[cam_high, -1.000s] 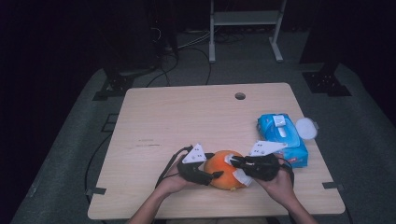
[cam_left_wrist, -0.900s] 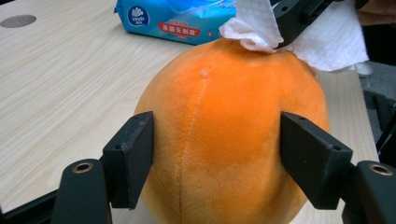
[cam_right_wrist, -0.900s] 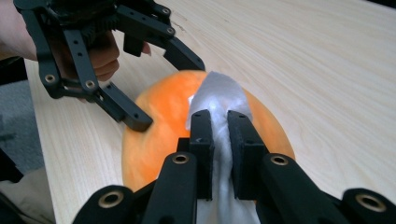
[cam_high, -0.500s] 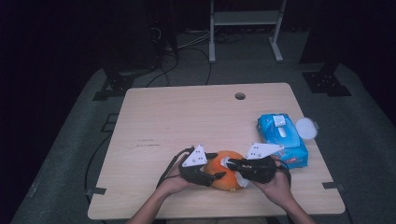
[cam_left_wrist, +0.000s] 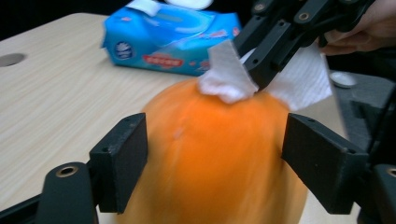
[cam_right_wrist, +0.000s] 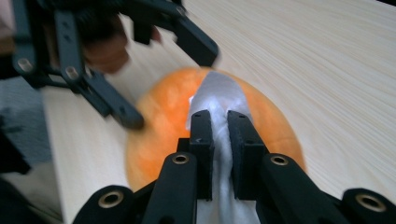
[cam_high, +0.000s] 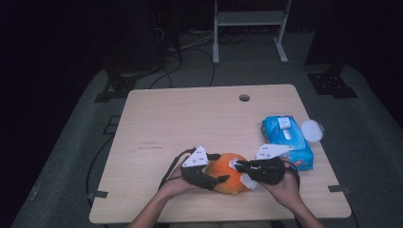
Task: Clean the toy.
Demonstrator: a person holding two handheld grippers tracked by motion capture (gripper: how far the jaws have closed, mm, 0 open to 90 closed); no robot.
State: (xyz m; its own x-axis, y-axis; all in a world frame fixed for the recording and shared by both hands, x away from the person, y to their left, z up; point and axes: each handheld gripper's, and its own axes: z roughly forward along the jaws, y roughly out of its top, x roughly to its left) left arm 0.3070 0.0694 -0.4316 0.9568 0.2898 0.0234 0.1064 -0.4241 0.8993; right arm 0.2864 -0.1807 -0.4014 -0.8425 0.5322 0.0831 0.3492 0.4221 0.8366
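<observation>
Dark room, wooden surface (cam_high: pixel 190 118) | orange fruit (cam_high: pixel 227 172) near front edge: round, firm, smooth, likely slippery; grip both flanks | left gripper (cam_left_wrist: pixel 212 154) fingers just opening, astride fruit | right gripper (cam_right_wrist: pixel 219 140) clamps soft wipe (cam_left_wrist: pixel 224 77) on top.

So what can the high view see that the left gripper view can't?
High view alone: the whole table with its round hole, both forearms, and the left claw from outside, straddling the orange fruit. Left gripper view alone: close up, its two jaws standing beside the fruit, and the crumpled white wipe pinched against the fruit's top. Both share the fruit, the blue wipes pack and the right claw holding the wipe.
</observation>
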